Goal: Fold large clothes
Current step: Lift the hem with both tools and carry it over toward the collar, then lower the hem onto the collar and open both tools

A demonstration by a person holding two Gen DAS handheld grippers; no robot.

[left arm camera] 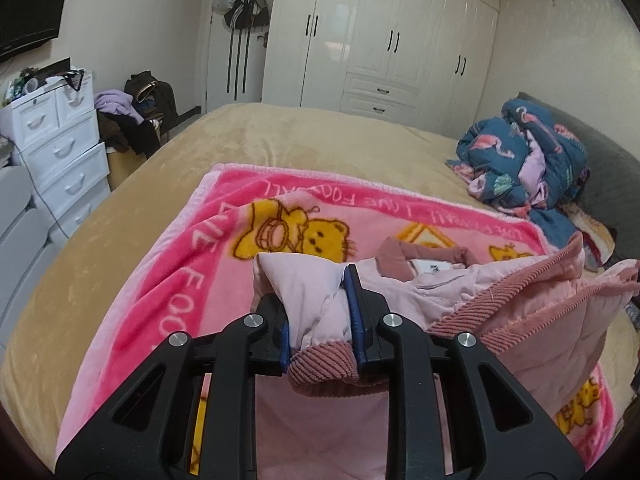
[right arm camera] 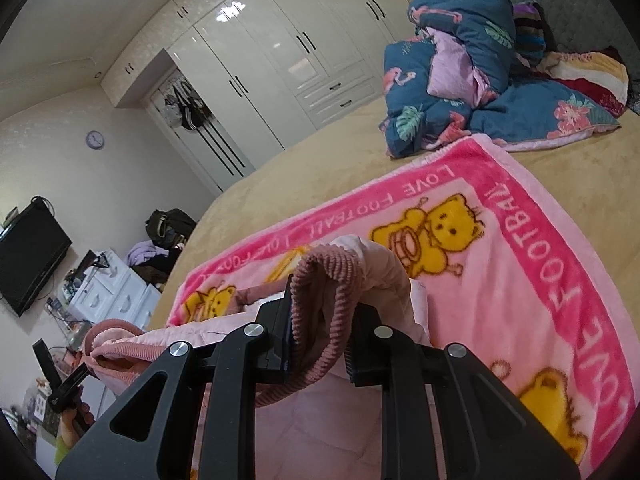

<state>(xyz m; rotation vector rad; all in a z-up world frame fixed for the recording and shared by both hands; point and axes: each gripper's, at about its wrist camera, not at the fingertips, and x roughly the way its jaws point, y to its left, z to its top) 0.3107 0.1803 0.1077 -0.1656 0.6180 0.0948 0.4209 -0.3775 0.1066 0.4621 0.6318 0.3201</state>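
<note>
1. Here, we are pinching the pink quilted jacket (left arm camera: 460, 292) at a ribbed cuff with our left gripper (left arm camera: 320, 320), jaws narrowed.
2. We are clamping another cuff in our right gripper (right arm camera: 320, 328).
3. The jacket is hanging bunched over the pink bear blanket (left arm camera: 200, 248).

Bare tan bed cover (left arm camera: 280, 140) lay open beyond the pink blanket (left arm camera: 192, 264). A rumpled flamingo quilt (left arm camera: 520, 160) blocked the headboard side, and a white drawer unit (left arm camera: 64, 152) stood close beside the bed's left edge.
</note>
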